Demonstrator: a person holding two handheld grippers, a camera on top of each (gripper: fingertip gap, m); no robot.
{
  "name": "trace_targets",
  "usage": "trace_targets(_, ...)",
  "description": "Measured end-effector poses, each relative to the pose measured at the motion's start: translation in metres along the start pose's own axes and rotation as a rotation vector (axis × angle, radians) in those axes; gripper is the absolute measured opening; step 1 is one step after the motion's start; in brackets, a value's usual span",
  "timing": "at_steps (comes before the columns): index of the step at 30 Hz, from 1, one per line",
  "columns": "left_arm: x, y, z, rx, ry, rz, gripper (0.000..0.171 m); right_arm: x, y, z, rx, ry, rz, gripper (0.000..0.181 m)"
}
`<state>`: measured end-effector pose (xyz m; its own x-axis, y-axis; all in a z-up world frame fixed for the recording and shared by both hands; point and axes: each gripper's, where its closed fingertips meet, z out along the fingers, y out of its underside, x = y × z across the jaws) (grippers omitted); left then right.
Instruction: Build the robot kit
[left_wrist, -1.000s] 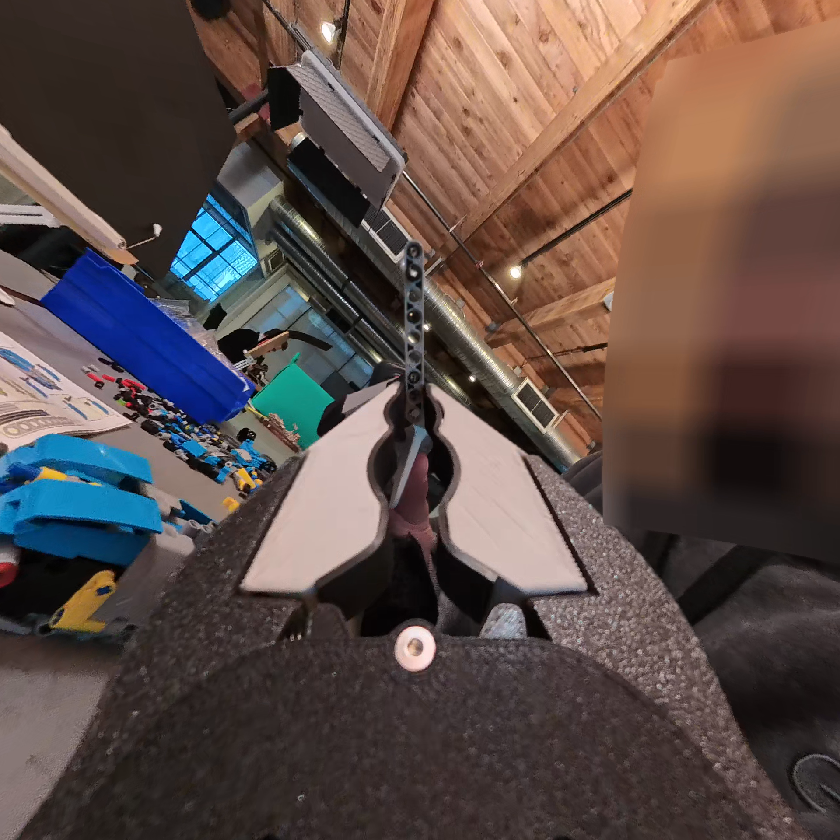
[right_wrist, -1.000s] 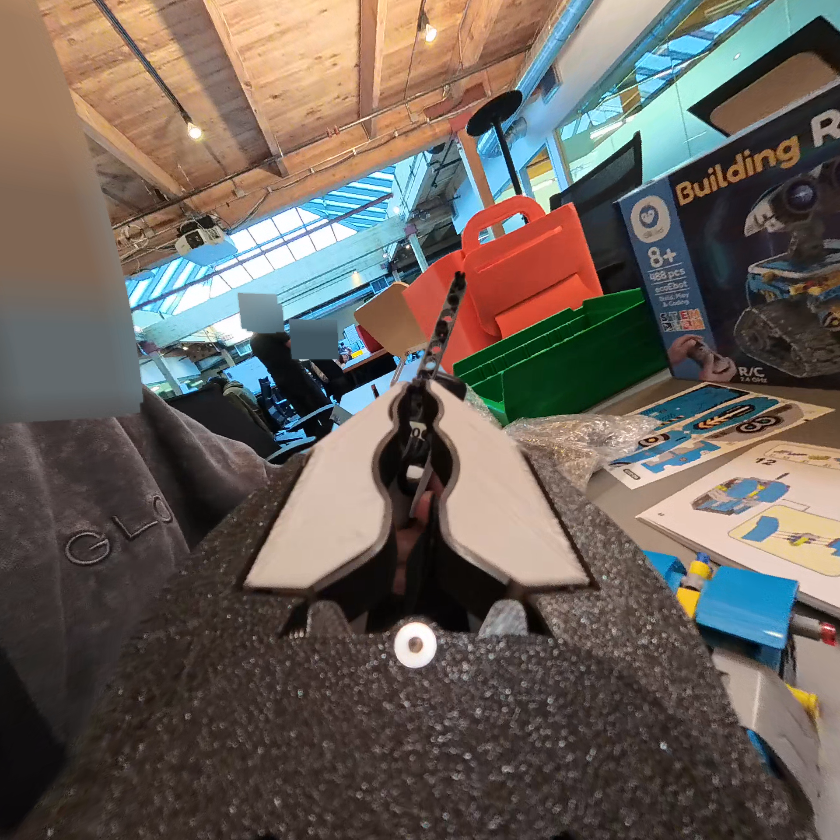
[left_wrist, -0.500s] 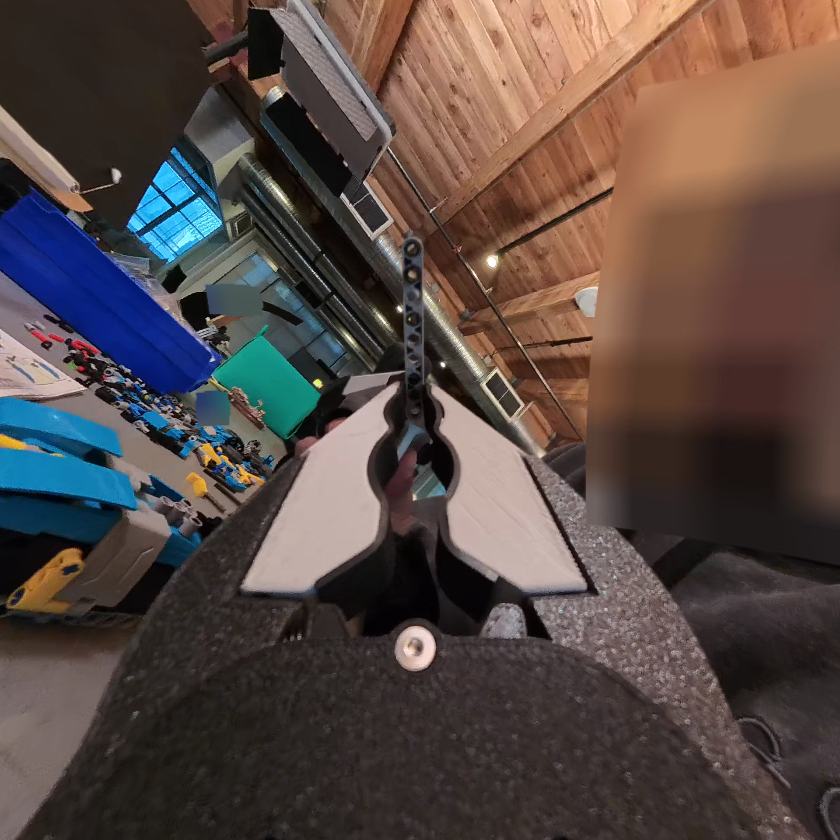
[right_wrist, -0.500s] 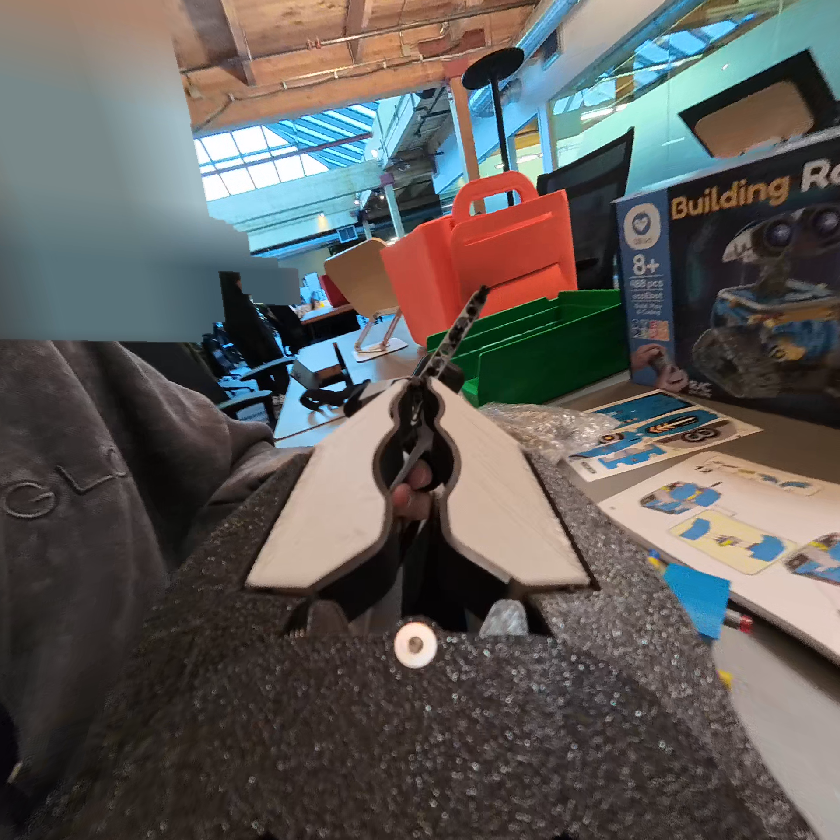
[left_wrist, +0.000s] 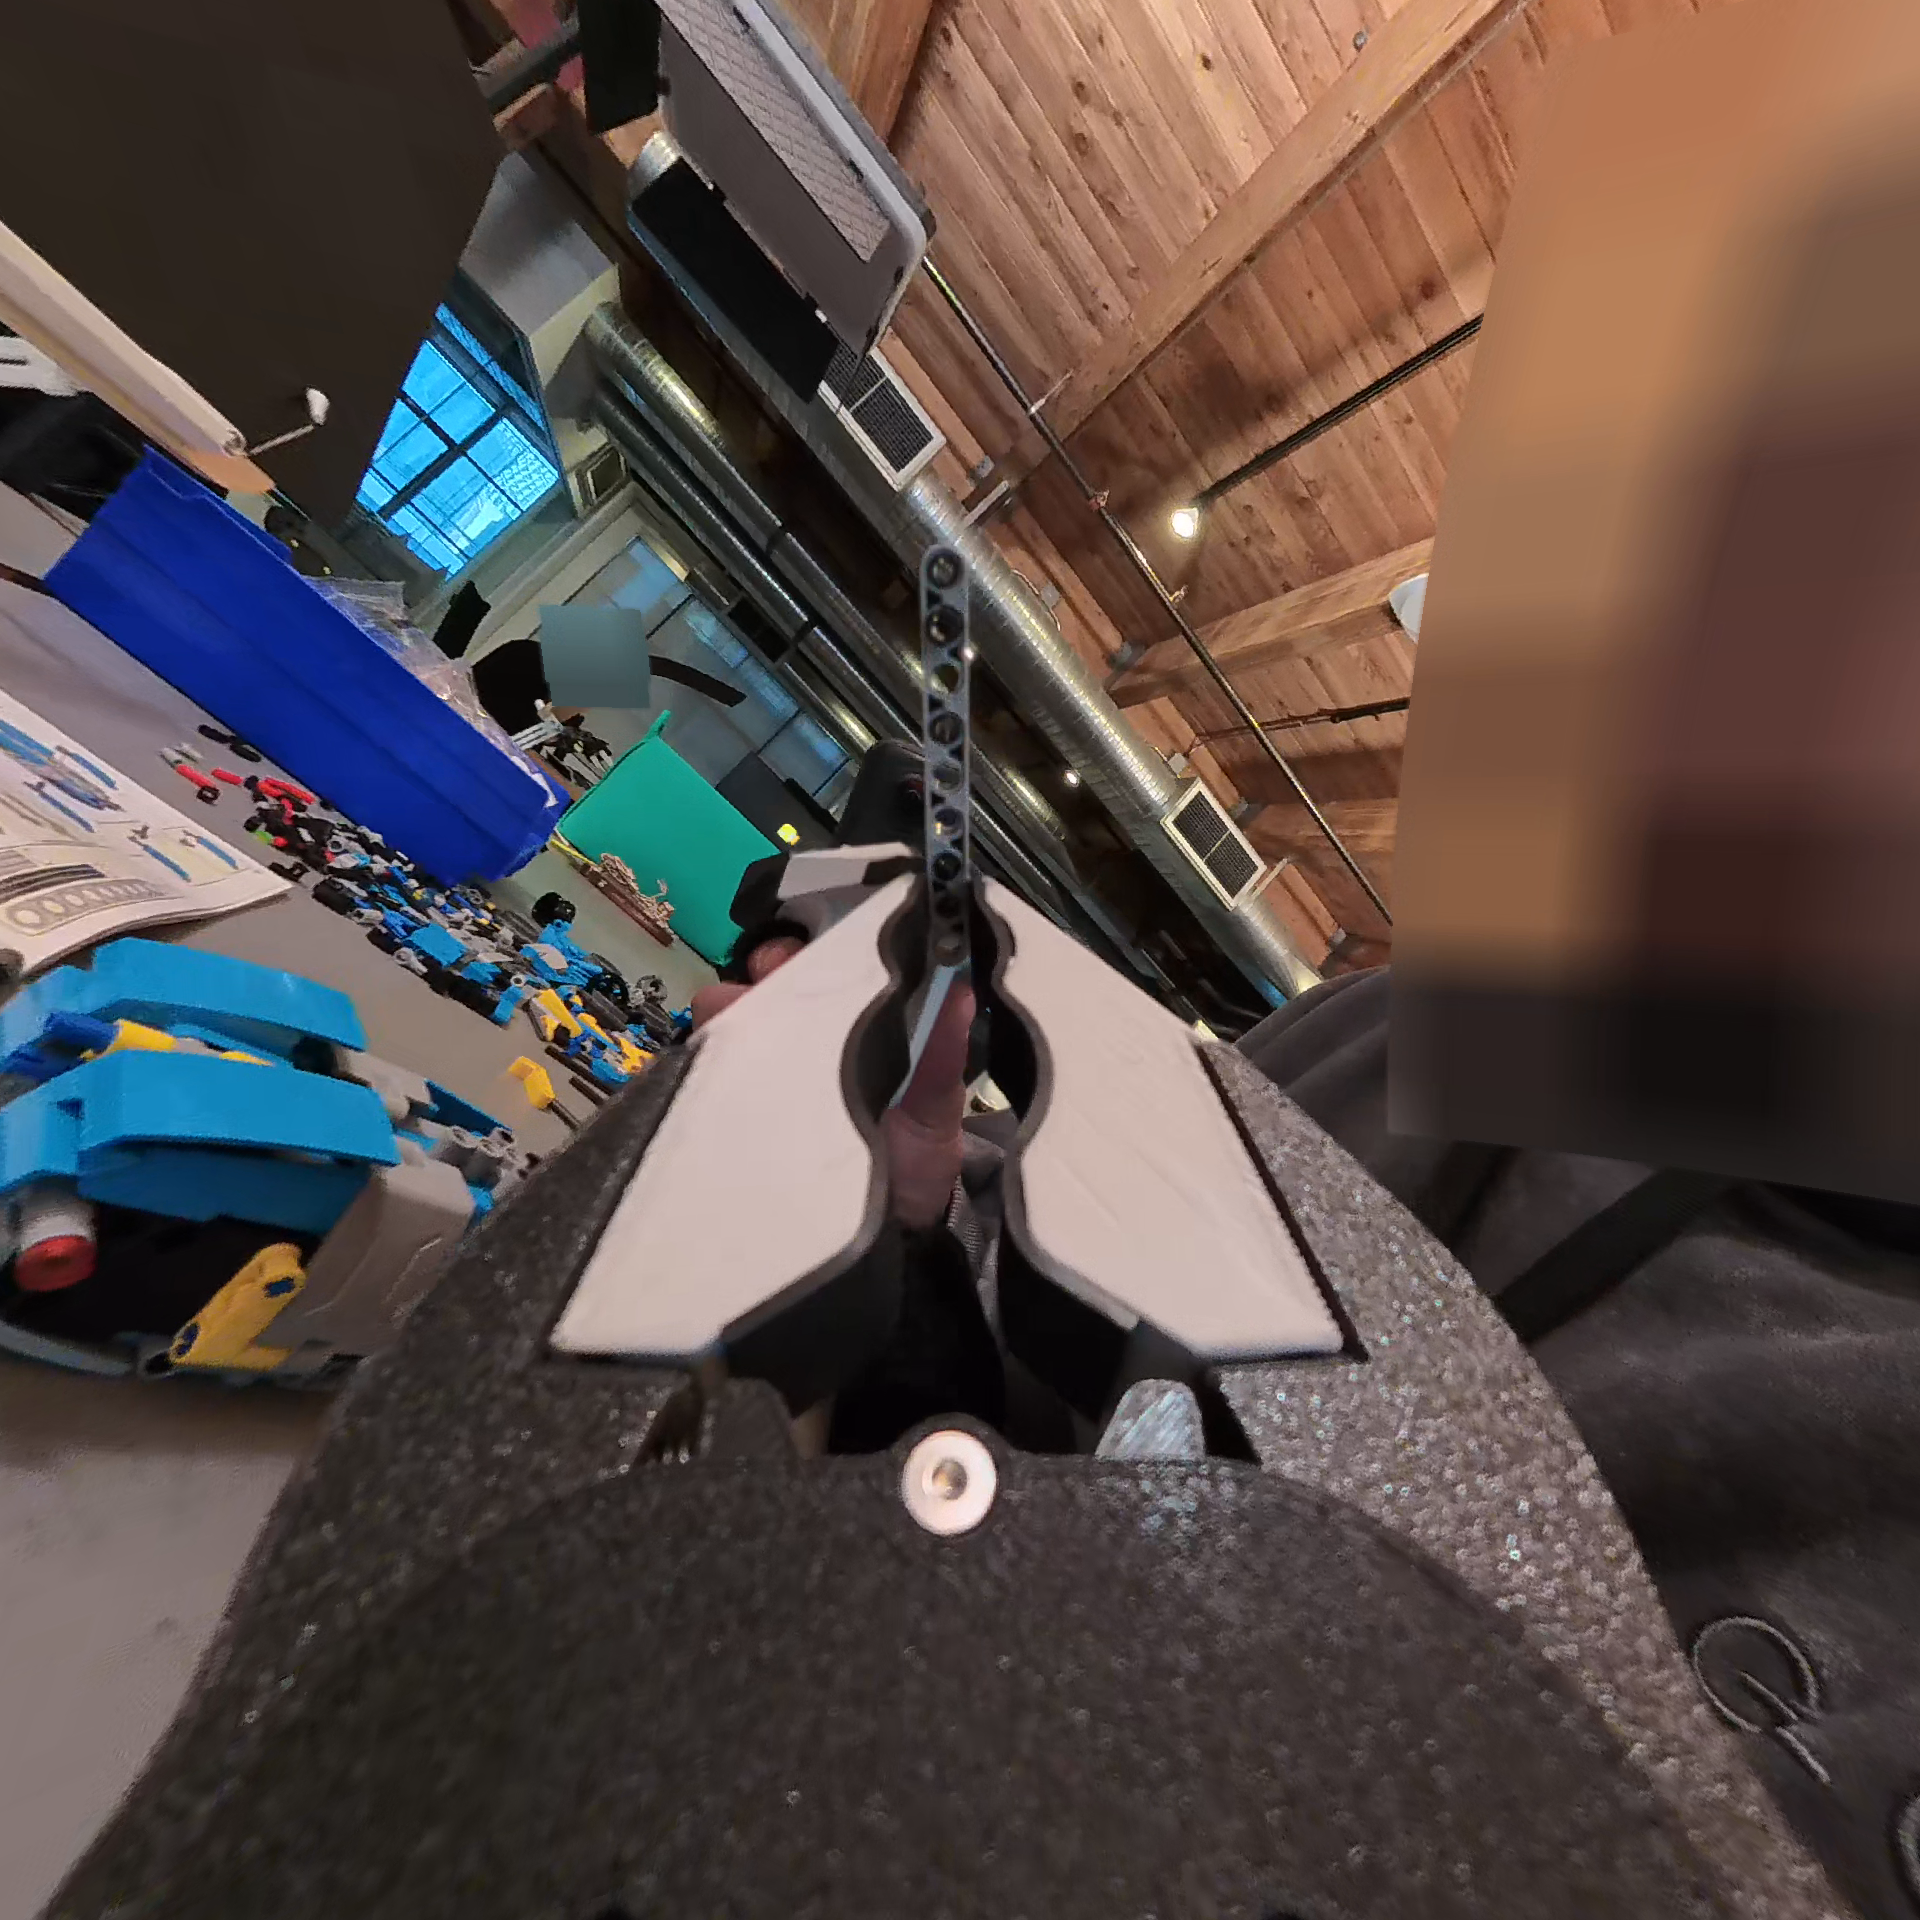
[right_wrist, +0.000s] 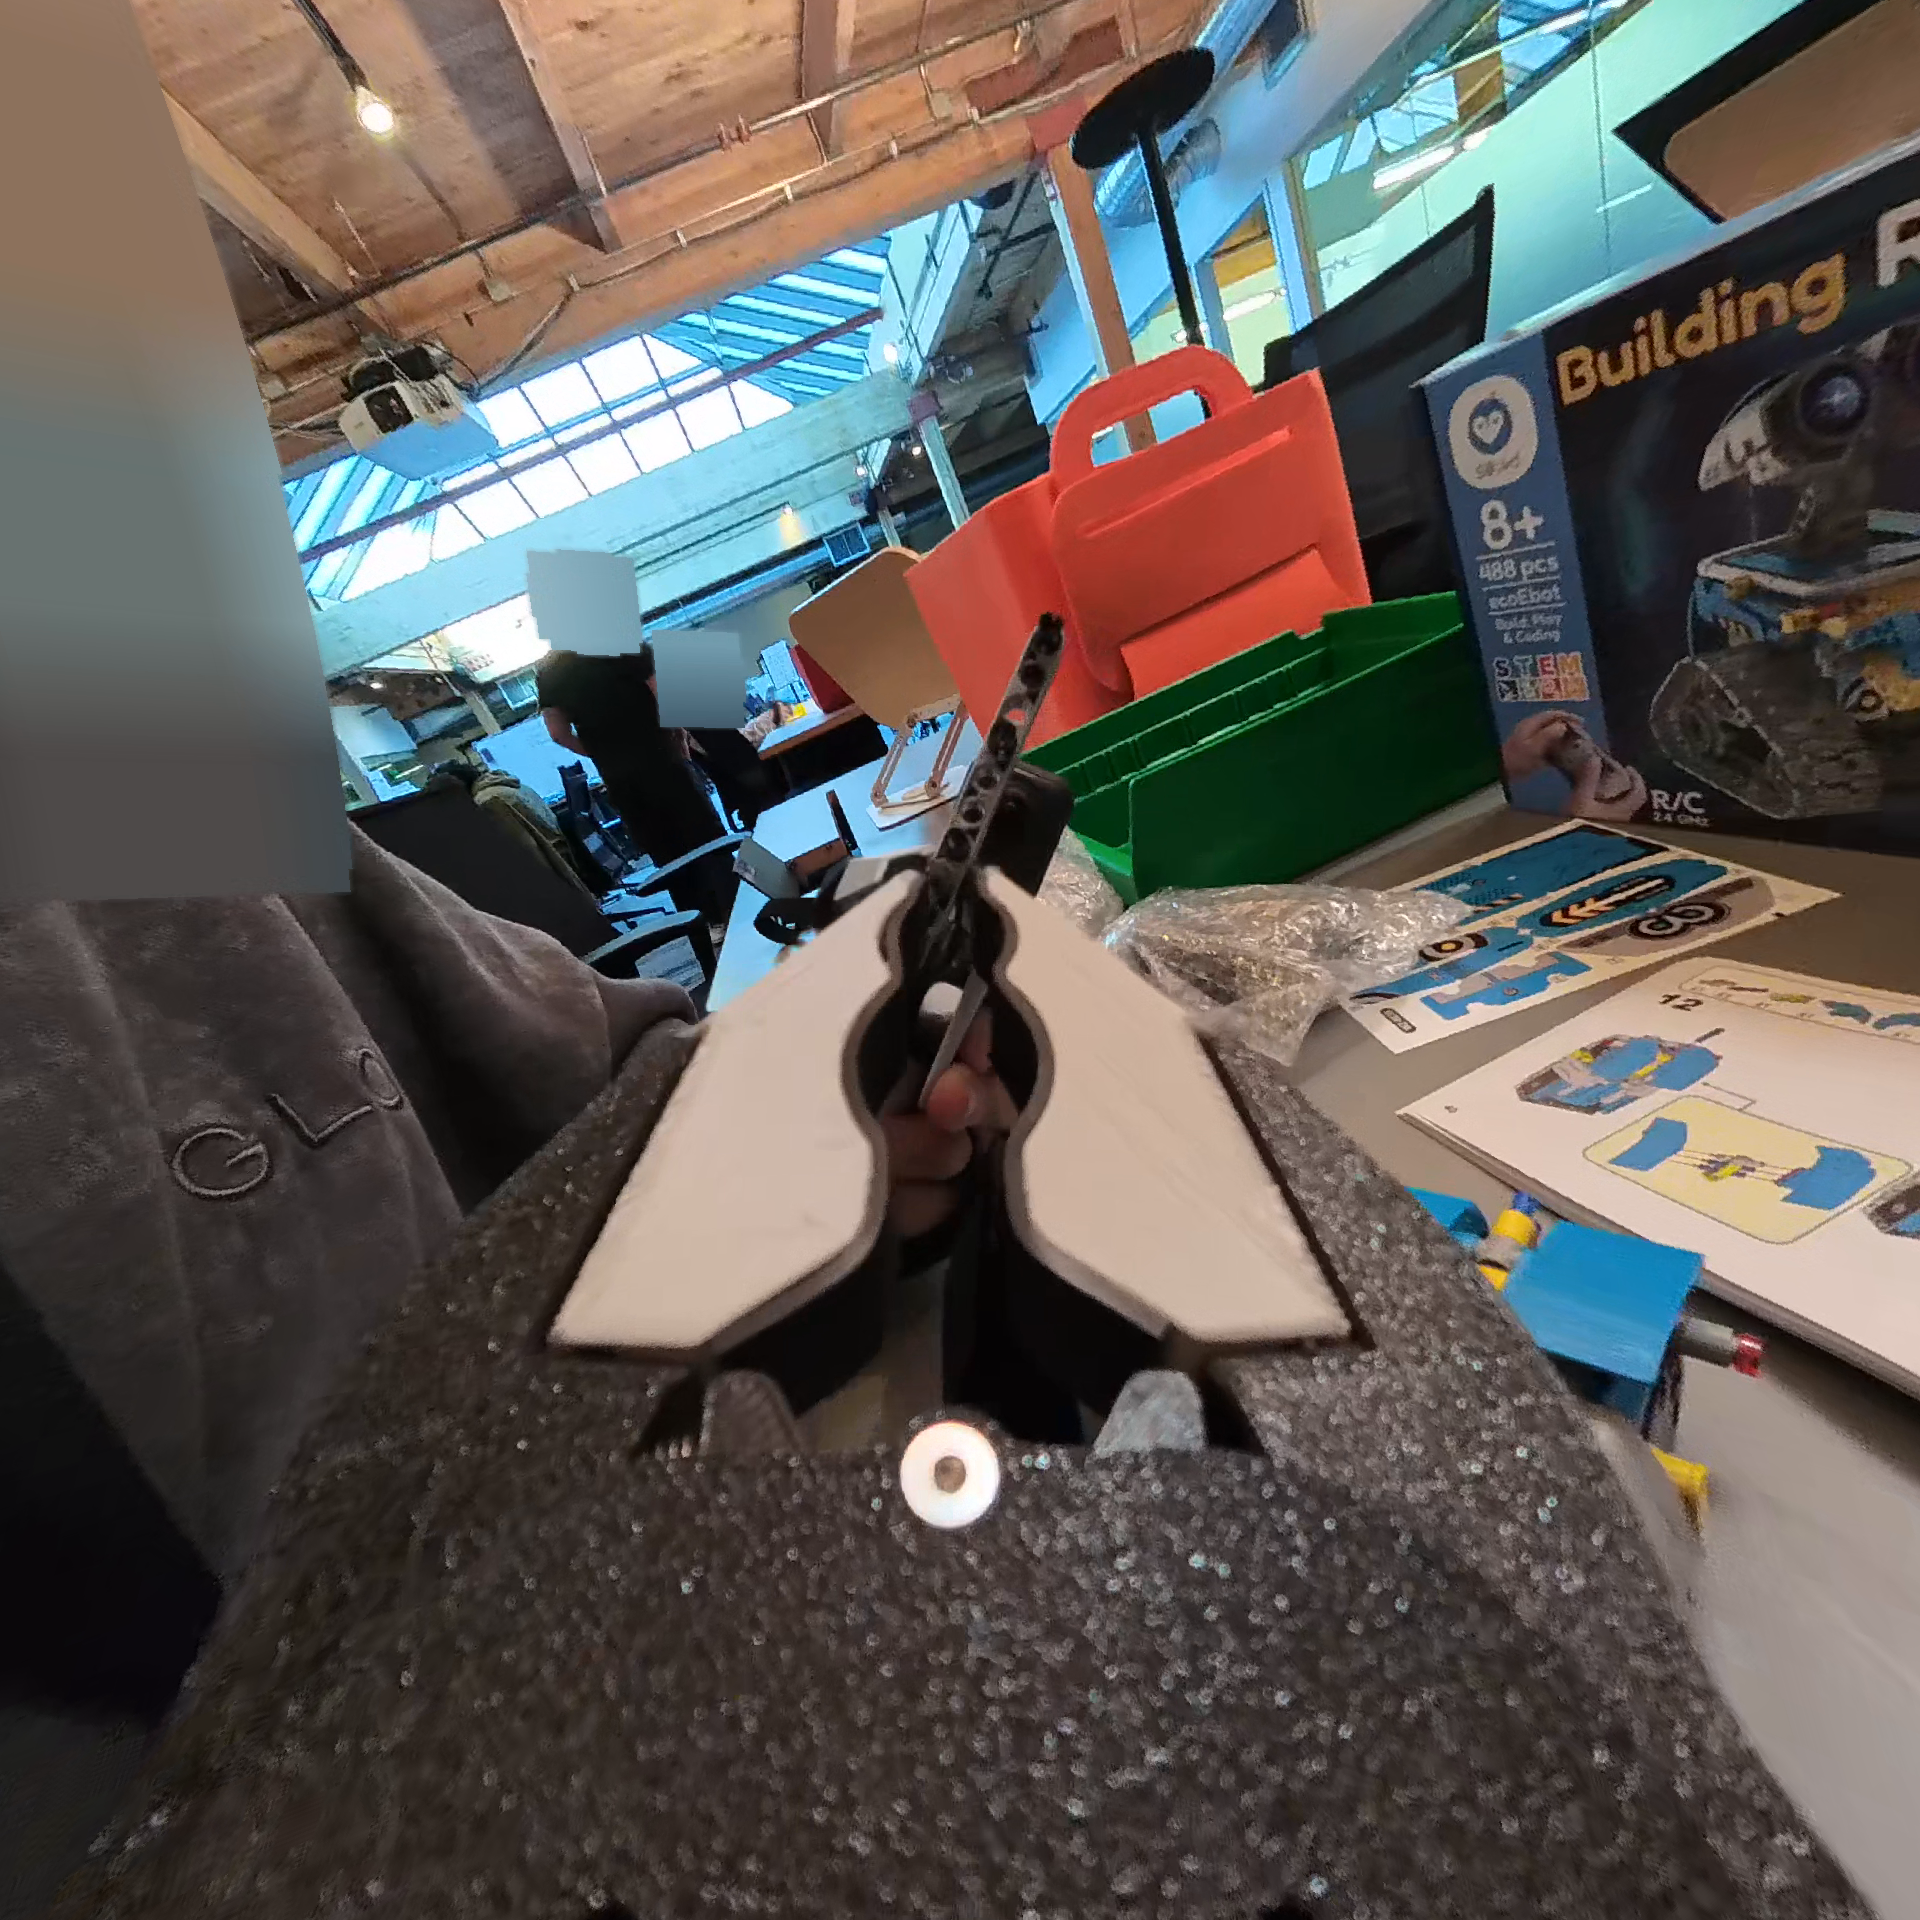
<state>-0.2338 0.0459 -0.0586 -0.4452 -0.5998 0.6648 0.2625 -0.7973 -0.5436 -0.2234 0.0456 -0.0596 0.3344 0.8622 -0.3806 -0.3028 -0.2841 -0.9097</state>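
My left gripper (left_wrist: 945, 894) is shut on a dark grey perforated beam (left_wrist: 943, 707) that sticks straight up past the fingertips. A person's finger (left_wrist: 935, 1101) shows behind the jaws. My right gripper (right_wrist: 951, 883) is shut on a black perforated beam (right_wrist: 1013, 707) that leans up to the right, with a finger (right_wrist: 951, 1112) behind it. Each view shows part of the other gripper just beyond the tips, in the left wrist view (left_wrist: 831, 868) and in the right wrist view (right_wrist: 1029, 821). I cannot tell if both hold one beam.
On the grey table to the left lie a blue partly built model (left_wrist: 187, 1122), loose small parts (left_wrist: 436, 914), an instruction sheet (left_wrist: 94, 842) and a blue bin (left_wrist: 281, 665). To the right are a green bin (right_wrist: 1278, 758), an orange case (right_wrist: 1164, 540), a kit box (right_wrist: 1714, 540) and a booklet (right_wrist: 1714, 1143). The grippers are tip to tip, or close to it.
Both grippers stayed shut on their beams. Both views swung a little: the left one away from the table and back, the right one downward and back up.
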Motion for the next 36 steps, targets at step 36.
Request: trace_targets(36, -0.024, 0.01, -0.013, -0.228, -0.19, 0.204, 0.04, 0.012, 0.025, -0.023, -0.299, -0.044, 0.029, 0.003)
